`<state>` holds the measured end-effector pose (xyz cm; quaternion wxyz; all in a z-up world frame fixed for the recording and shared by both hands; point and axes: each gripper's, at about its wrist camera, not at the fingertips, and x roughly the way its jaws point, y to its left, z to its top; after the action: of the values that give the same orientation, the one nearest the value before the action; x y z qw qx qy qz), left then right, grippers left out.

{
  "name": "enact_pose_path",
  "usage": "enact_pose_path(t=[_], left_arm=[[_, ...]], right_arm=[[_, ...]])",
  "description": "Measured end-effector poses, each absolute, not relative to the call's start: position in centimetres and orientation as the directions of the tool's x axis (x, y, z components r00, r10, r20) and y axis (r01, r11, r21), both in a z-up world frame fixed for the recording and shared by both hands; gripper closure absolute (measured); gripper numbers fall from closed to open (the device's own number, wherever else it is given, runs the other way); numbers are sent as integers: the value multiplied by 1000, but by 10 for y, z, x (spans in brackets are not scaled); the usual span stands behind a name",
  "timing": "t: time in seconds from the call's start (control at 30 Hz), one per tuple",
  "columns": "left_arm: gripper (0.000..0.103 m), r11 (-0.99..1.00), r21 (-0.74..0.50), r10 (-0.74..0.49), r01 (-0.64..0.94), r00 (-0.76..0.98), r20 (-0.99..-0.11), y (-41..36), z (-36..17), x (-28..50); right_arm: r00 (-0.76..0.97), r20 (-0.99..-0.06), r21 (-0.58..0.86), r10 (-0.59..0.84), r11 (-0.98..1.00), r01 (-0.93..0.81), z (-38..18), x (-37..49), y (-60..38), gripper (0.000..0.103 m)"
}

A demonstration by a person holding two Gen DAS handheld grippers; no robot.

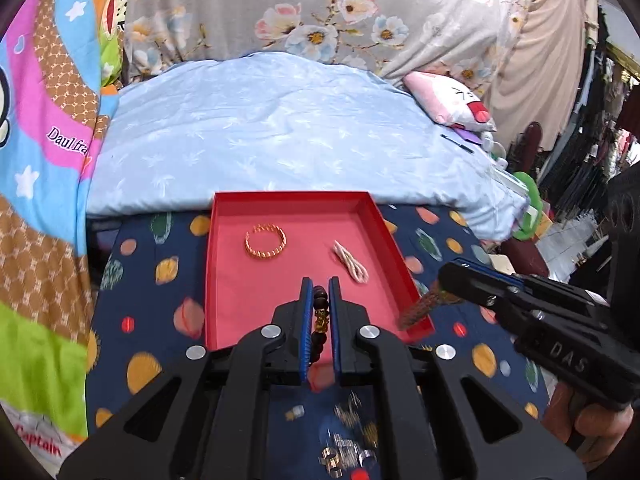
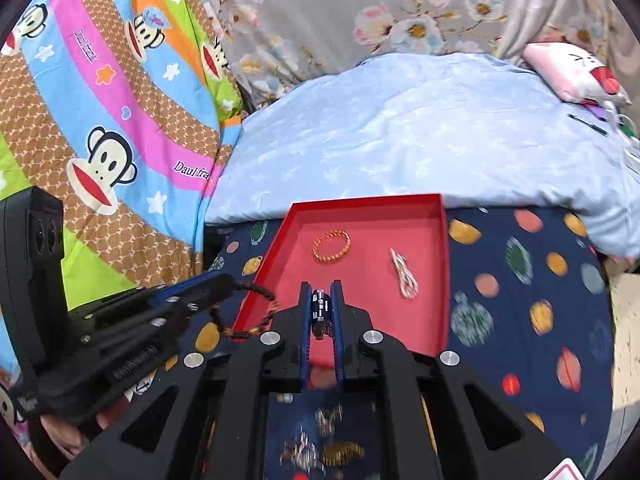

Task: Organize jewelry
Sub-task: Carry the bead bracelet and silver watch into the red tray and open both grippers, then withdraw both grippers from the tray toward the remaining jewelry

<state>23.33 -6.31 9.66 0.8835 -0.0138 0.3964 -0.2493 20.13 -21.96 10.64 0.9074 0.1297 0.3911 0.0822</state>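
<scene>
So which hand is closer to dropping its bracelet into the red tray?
Probably the right: the right gripper's linked band hangs just inside the red tray's wall, while the left gripper's beaded bracelet straddles the rim. It's close.

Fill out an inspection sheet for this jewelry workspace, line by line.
Surface: navy planet-print cloth on a bed, light blue quilt behind.
Job's things: red tray holds a gold bracelet and a pale twisted cord piece.
Clutter: loose silver and gold jewelry pieces on the cloth in front of the tray, blurred.
Grippers: left gripper shut on a dark beaded bracelet; right gripper shut on a dark-and-silver link bracelet. Both are over the tray's near edge.
Cables: nothing seen.
Surroundings: cartoon-monkey blanket, floral fabric, pink plush pillow.
</scene>
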Motion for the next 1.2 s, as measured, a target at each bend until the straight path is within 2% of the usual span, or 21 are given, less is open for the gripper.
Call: enact_pose_path(t=[0.33,0.5,0.67,0.7,0.77,0.83,1.03,1.2], left_arm=[[96,862,-285,-471,419,454,-757,-78,38,302],[96,861,-279,-458,426,410,-789,-80,15,324],[94,882,-197,-395,429,442,-806,-85,4,339],[91,885,-184,-385,428,448,-807,-86,3,341],[68,899,-152,-352,411,470,-810,-86,2,345],[60,913,-125,-322,388,501,-803,-85,4,346],[42,969,-2,-168,249,648,-743,-63,35,330],[35,983,27,-111,180,710,-695,-36,62,292]], right_arm=[[536,-770,394,346,919,-27,32,273,-222,94],[481,-810,371,337,928,-26,4,296,-223,94],[472,-839,290,270,957,-31,-11,323,-225,94],[478,-842,268,248,963,-28,-12,326,-226,92],[504,-843,210,187,978,-12,-12,332,-228,89],[523,-839,182,150,983,10,-7,331,-231,87],[641,-767,100,38,993,61,44,293,-245,86],[685,-727,121,36,990,77,76,231,-251,82]])
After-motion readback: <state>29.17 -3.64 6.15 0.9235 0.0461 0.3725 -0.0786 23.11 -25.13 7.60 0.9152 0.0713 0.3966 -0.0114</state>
